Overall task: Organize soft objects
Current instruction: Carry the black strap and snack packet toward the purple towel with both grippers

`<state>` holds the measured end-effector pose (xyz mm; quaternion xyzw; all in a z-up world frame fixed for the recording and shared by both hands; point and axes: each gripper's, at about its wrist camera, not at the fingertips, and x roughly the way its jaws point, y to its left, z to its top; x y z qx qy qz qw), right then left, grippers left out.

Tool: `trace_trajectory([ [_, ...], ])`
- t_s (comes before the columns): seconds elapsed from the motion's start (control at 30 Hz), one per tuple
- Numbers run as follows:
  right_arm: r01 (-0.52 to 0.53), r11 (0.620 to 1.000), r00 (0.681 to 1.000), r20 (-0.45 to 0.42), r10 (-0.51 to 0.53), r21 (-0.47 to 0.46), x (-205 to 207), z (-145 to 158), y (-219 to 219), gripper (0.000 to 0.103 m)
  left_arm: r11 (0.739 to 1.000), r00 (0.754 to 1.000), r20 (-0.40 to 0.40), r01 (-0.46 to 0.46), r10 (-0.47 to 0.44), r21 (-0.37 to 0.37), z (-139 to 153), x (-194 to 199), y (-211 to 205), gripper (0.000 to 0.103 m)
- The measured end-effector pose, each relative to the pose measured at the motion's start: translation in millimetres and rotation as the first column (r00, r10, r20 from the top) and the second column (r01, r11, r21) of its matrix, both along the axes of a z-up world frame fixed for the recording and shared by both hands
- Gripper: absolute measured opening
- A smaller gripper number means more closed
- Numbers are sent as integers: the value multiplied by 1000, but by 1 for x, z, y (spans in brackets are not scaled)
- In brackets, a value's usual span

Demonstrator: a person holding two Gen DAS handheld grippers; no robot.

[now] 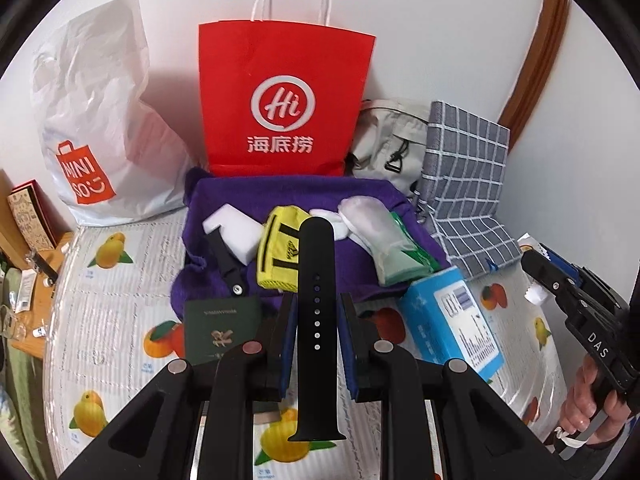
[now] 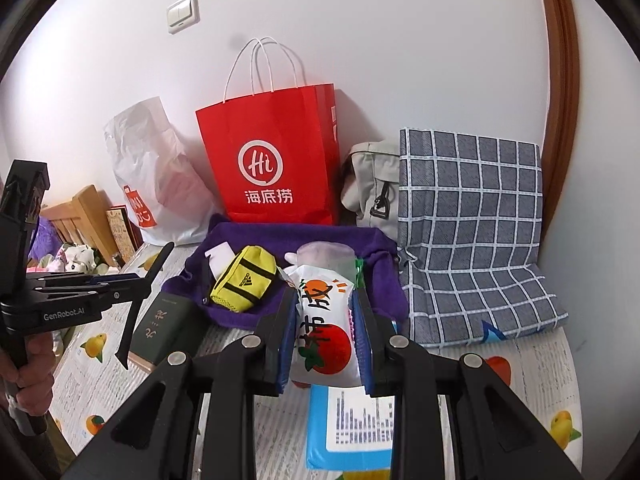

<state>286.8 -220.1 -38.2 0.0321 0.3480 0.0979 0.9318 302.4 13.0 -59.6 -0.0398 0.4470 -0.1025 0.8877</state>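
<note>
Black watch strap point(image 1: 316, 320) is hanging pinched in the left gripper point(image 1: 316, 304); the right gripper point(image 2: 325, 316) is squeezing a snack packet point(image 2: 326, 328), both likely heading for sorting.

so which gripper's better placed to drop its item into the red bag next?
Probably left. The left gripper holds the watch strap lined up with the red bag; the right gripper, holding the snack packet, sits off to its right.

Pouch point(image 1: 279, 253) lies on towel point(image 1: 224, 200), before paper bag point(image 1: 280, 100).

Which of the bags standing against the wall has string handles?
The red paper bag in the middle, with white string handles. The white plastic bag and grey bag beside it show none.
</note>
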Motion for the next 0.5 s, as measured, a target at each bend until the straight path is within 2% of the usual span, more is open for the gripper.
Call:
trace_trajectory([
  [0.17,-7,999,1000,-9,8,36,16,-2,1,27,1000,1000,2,-22,22,-1,0,12,8,19],
  [0.5,-20,999,1000,-16,20,43,53,-7,4,27,998,998,-9,-55,55,-5,-5,36,23,19],
])
